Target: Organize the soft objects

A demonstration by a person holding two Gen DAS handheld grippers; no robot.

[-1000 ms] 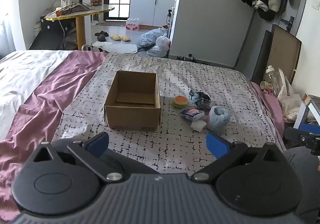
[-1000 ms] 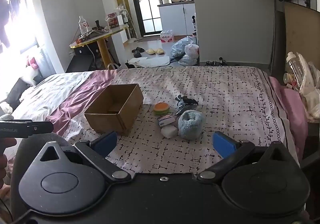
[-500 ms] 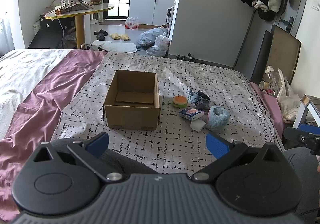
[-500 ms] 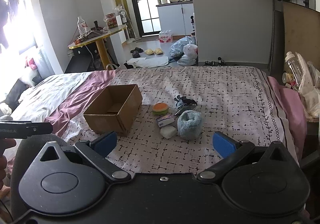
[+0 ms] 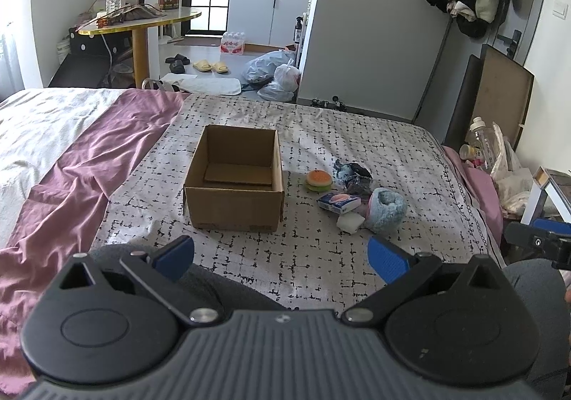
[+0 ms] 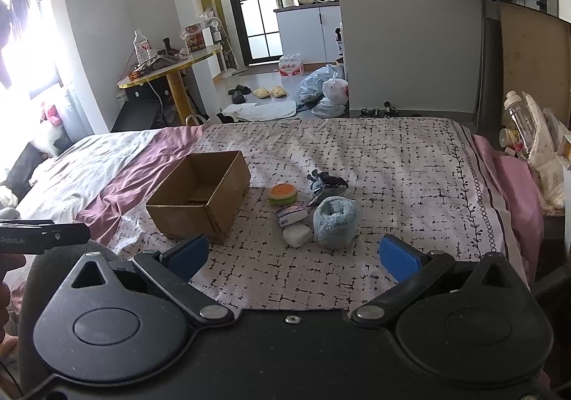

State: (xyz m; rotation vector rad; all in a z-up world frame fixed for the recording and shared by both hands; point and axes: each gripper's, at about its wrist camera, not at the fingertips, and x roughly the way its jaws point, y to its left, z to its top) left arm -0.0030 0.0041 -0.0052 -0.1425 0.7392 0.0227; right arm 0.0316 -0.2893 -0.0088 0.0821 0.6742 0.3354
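Observation:
An open cardboard box [image 5: 233, 182] [image 6: 203, 194] stands on the patterned bedspread. To its right lies a cluster of soft things: an orange-and-green burger toy [image 5: 318, 180] [image 6: 283, 193], a dark crumpled cloth [image 5: 353, 175] [image 6: 326, 182], a small tissue pack [image 5: 339, 202] [image 6: 292, 214], a white sponge block [image 5: 350, 222] [image 6: 297, 235] and a fluffy blue slipper [image 5: 387, 210] [image 6: 334, 221]. My left gripper [image 5: 280, 255] is open, well short of the box. My right gripper [image 6: 294, 255] is open, near the sponge and slipper, holding nothing.
A purple sheet [image 5: 82, 164] covers the bed's left side. A pink blanket, bottles and bags [image 6: 528, 135] line the right edge. Beyond the bed are a round table [image 5: 142, 19], slippers and plastic bags [image 5: 274, 73] on the floor.
Both views have lifted and pulled back slightly, so the box and soft things sit a little lower and nearer the fingers. Nothing on the bed has moved.

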